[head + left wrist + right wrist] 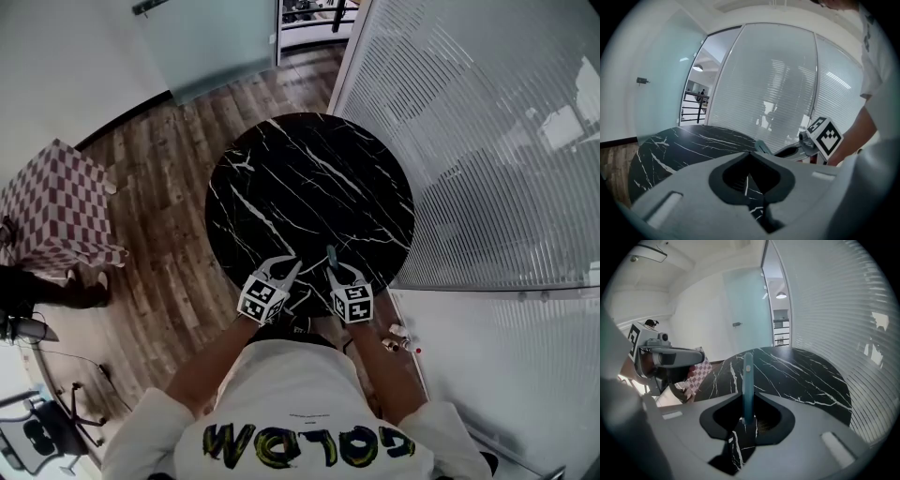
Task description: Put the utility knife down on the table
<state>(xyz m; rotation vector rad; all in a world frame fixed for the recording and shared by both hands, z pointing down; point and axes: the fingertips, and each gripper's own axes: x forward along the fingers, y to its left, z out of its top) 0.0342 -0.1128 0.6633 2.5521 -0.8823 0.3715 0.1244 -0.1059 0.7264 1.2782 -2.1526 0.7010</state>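
Note:
The teal utility knife (748, 385) stands out forward from between my right gripper's (749, 422) jaws, which are shut on its handle. In the head view this gripper (331, 267) hangs over the near edge of the round black marble table (309, 178), the knife (331, 255) pointing over the top. My left gripper (281, 269) is just to its left, fingers spread and open, with nothing between them. The left gripper view shows the knife tip (760, 146) and the right gripper (787, 151) to the right. The left gripper (696, 356) appears at the left of the right gripper view.
A red-and-white checked cloth-covered block (56, 206) stands on the wooden floor (159, 244) left of the table. A glass wall with blinds (487, 141) runs close along the table's right side. A frosted glass door (206, 37) is beyond. An office chair (47, 431) sits at the lower left.

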